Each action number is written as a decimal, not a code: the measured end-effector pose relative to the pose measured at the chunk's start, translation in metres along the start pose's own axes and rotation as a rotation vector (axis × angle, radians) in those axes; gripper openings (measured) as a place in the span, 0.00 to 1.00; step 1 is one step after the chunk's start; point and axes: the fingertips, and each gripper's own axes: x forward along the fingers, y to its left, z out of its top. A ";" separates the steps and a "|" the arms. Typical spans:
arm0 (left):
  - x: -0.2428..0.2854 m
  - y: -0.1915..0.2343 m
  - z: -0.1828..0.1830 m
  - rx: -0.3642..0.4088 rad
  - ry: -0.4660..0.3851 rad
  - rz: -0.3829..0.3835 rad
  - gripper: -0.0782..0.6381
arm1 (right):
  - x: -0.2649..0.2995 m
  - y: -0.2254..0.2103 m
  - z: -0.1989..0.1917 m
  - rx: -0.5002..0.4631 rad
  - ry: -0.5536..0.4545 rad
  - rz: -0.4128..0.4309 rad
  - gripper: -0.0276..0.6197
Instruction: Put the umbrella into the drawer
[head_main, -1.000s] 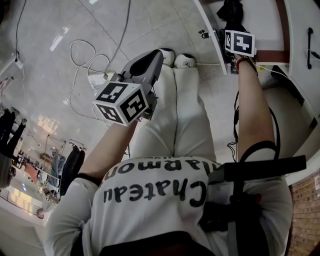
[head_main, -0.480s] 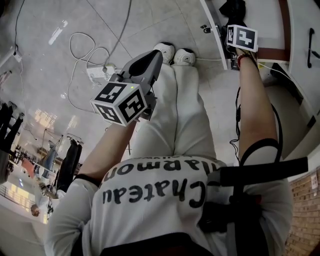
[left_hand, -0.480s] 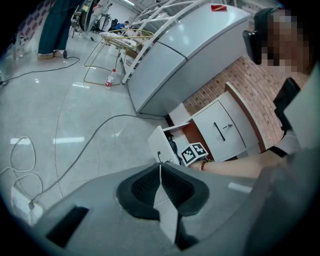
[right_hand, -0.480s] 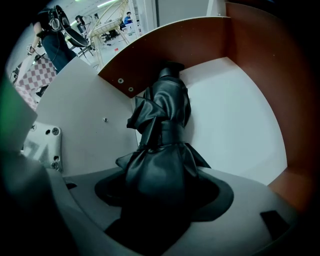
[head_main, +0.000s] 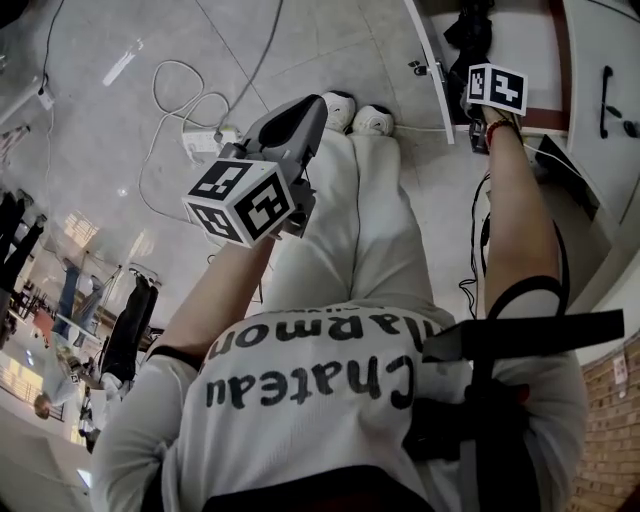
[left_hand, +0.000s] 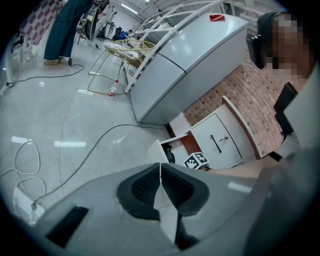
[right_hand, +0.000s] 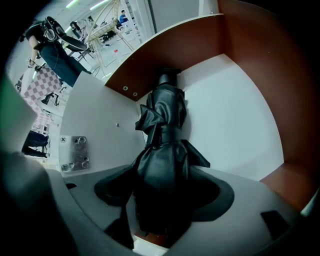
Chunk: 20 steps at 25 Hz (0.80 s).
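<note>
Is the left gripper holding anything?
No, the left gripper has its jaws closed together with nothing between them.

glossy black folded fabric umbrella (right_hand: 162, 150) on the open drawer (right_hand: 235, 120) with its white floor and reddish-brown walls, grey plastic left gripper (left_hand: 160, 175) and right gripper (right_hand: 165, 187) with black pads, black-and-white-patterned marker cube (head_main: 240, 200), pale grey shiny floor tiles (head_main: 110, 130).

The drawer (right_hand: 235, 125) lies bare and passable at 3 o'clock of the umbrella (right_hand: 162, 150). Brown walls (right_hand: 270, 65) close it from 12 round to 4, and a white panel (right_hand: 95, 120) (metal bracket screwed on) blocks 9 o'clock.
</note>
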 end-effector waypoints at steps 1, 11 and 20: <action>-0.004 -0.002 0.004 0.004 -0.007 0.002 0.14 | -0.004 0.000 0.001 0.013 -0.001 0.007 0.52; -0.056 -0.044 0.036 0.026 -0.080 -0.002 0.14 | -0.075 0.014 0.015 0.115 -0.101 -0.002 0.48; -0.106 -0.112 0.089 0.086 -0.162 -0.058 0.14 | -0.174 0.015 0.002 0.192 -0.139 -0.037 0.13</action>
